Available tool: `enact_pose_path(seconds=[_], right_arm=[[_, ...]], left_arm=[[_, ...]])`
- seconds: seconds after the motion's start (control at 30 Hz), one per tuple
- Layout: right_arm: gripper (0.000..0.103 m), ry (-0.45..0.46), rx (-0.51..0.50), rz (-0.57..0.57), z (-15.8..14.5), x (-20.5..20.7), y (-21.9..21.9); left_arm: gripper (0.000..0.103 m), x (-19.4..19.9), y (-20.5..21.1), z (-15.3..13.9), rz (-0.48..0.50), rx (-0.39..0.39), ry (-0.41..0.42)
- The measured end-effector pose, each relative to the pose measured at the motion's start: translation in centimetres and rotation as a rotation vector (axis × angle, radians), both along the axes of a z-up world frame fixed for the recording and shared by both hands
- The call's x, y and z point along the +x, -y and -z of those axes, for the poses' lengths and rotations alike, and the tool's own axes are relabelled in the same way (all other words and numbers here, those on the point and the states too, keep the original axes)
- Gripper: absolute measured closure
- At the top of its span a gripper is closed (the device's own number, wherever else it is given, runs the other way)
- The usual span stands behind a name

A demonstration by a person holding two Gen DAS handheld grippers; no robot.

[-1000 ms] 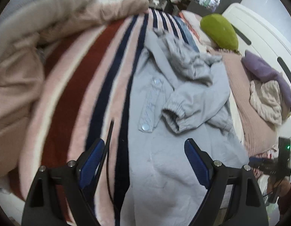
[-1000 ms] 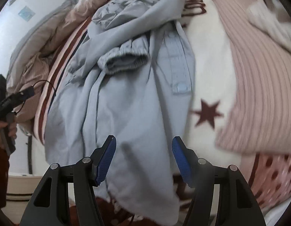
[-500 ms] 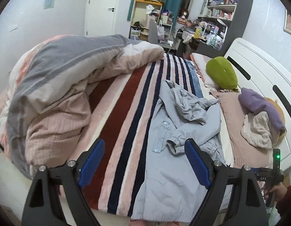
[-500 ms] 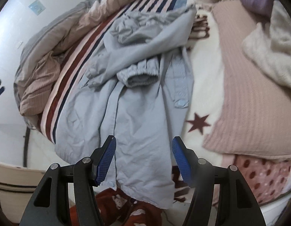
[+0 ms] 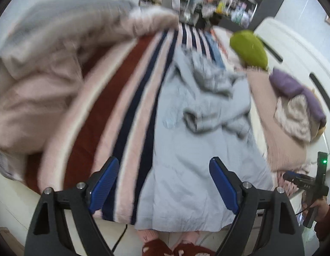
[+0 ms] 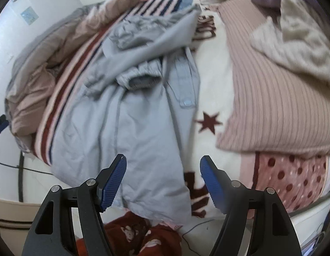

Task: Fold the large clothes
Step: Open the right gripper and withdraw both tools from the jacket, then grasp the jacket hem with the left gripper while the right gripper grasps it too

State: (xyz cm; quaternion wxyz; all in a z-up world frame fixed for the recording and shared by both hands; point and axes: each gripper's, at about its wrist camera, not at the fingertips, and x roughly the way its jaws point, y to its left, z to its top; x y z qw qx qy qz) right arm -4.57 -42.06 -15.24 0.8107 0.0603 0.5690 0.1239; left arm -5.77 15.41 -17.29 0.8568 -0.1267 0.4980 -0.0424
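Two grippers hang above the near edge of the bed, neither holding anything: your left gripper (image 5: 164, 188) stands wide and released, your right gripper (image 6: 162, 183) is opening on air. The pale blue jacket (image 6: 130, 115) lies lengthwise on the striped blanket (image 5: 113, 98), hem nearest, one sleeve cuff (image 6: 141, 79) across its chest. Take the hem's two corners evenly; fold toward the far hood.
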Motion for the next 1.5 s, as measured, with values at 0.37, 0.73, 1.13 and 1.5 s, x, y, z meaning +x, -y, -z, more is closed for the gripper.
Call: enact_pose_path(seconds=[0.37, 0.73, 1.13, 1.5], right_arm=[[0.035, -0.116, -0.018, 0.056, 9.1, -0.4, 1.3], [0.08, -0.235, 0.074, -0.058, 10.8, 0.0, -1.2], [0.098, -0.203, 0.304, -0.069, 4.3, 1.6, -0.8], [0.1, -0.09, 0.429, -0.125, -4.3, 8.7, -0.7]], left_arm=[[0.026, 2.8, 3.5, 14.6, 0.071, -0.017, -0.254], [0.078, 2.7, 4.4, 15.7, 0.08, -0.075, -0.316], [0.099, 4.6, 5.8, 5.3, 0.175, -0.128, -0.173], [0.1, 11.4, 7.5, -2.3, 0.226, -0.136, -0.029]])
